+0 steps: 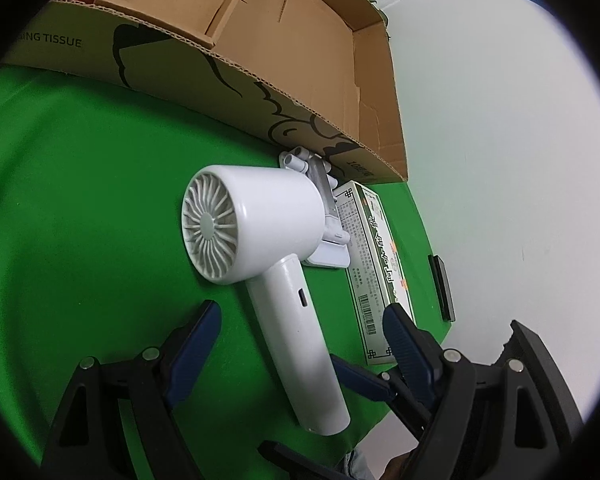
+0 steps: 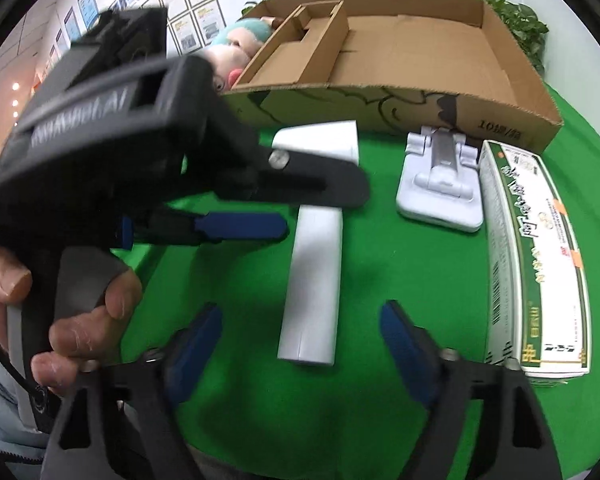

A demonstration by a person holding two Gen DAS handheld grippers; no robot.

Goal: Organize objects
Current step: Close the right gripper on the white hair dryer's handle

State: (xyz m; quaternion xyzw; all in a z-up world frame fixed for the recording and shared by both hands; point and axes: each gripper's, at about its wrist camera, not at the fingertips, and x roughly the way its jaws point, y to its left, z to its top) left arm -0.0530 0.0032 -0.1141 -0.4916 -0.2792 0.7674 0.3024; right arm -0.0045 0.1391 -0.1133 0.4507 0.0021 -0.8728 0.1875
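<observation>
A white handheld fan [image 1: 252, 220] lies on the green table top, head toward the cardboard box [image 1: 260, 80]. My left gripper [image 1: 302, 316] is open and straddles the fan's handle, with green showing on both sides. In the right wrist view the handle's butt end [image 2: 308, 340] lies between the spread fingers of my open right gripper [image 2: 300, 314], untouched. A hand holds the left gripper [image 2: 324, 210] across the fan's neck there. A blue finger [image 1: 360, 376] of the right gripper shows beside the handle.
A white folding stand [image 2: 440, 184] and a long green-and-white carton [image 2: 540, 260] lie right of the fan, in front of the cardboard box [image 2: 380, 104]. A plush toy [image 2: 236, 52] sits behind the box's left end. A small black object [image 1: 442, 288] rests off the cloth's edge.
</observation>
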